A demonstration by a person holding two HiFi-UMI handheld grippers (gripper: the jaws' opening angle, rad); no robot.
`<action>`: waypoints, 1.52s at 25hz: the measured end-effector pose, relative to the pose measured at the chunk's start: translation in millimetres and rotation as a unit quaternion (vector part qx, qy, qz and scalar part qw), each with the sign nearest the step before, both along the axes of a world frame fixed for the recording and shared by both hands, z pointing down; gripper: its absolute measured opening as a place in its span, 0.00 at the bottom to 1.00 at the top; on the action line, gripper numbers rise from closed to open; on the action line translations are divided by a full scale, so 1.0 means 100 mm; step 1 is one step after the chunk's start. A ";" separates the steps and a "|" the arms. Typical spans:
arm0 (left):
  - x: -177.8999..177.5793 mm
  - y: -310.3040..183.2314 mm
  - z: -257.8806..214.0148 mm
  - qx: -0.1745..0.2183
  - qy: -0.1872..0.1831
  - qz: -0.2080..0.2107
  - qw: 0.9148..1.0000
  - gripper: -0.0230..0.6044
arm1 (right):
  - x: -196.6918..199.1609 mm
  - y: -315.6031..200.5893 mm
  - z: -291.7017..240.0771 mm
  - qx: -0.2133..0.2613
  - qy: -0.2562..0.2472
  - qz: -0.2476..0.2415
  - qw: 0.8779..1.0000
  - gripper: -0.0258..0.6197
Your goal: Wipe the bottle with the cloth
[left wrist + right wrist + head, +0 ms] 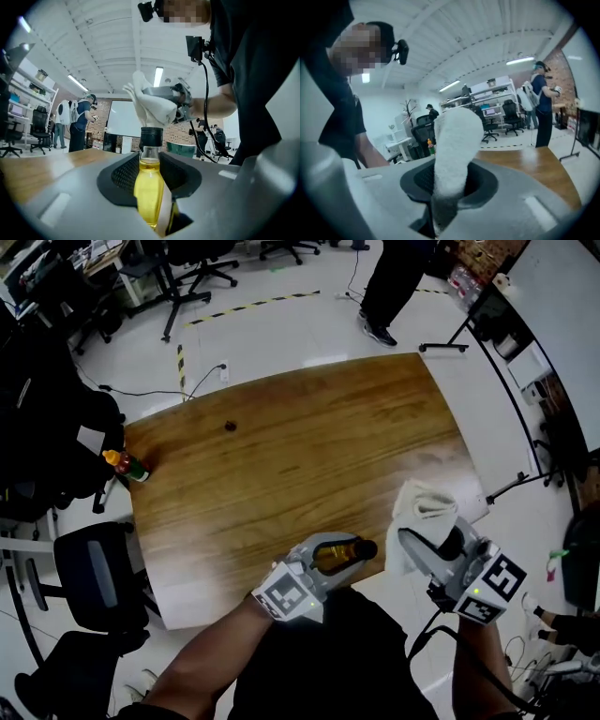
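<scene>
A glass bottle of yellow liquid with a black cap sits clamped between the jaws of my left gripper; in the head view the bottle lies sideways over the table's near edge, cap pointing right. My right gripper is shut on a white cloth, held just right of the bottle and apart from it. From the right gripper view, the cloth sticks up out of the jaws. The left gripper view shows the cloth beyond the cap.
The wooden table carries a small bottle with an orange top at its left edge and a dark speck. Office chairs stand at the left. A person stands beyond the table.
</scene>
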State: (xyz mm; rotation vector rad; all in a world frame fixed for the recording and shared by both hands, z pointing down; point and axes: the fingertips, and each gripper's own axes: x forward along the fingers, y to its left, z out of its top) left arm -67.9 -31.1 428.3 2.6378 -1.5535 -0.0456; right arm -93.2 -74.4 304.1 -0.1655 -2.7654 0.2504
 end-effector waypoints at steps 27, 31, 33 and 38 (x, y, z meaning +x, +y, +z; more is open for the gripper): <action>-0.04 0.06 0.04 0.008 -0.005 0.013 1.000 0.27 | 0.08 0.50 0.67 0.144 0.144 -0.034 0.978 0.15; -0.08 0.08 0.07 0.005 -0.003 0.011 1.000 0.27 | 0.33 0.41 0.71 0.103 0.166 0.007 0.981 0.15; -0.10 0.10 0.08 0.006 -0.002 0.010 1.000 0.27 | 0.48 0.41 0.61 0.075 0.153 0.037 0.985 0.15; -0.12 0.12 0.09 0.008 -0.005 0.005 1.000 0.27 | 0.97 0.42 0.39 -0.026 0.104 0.127 0.986 0.15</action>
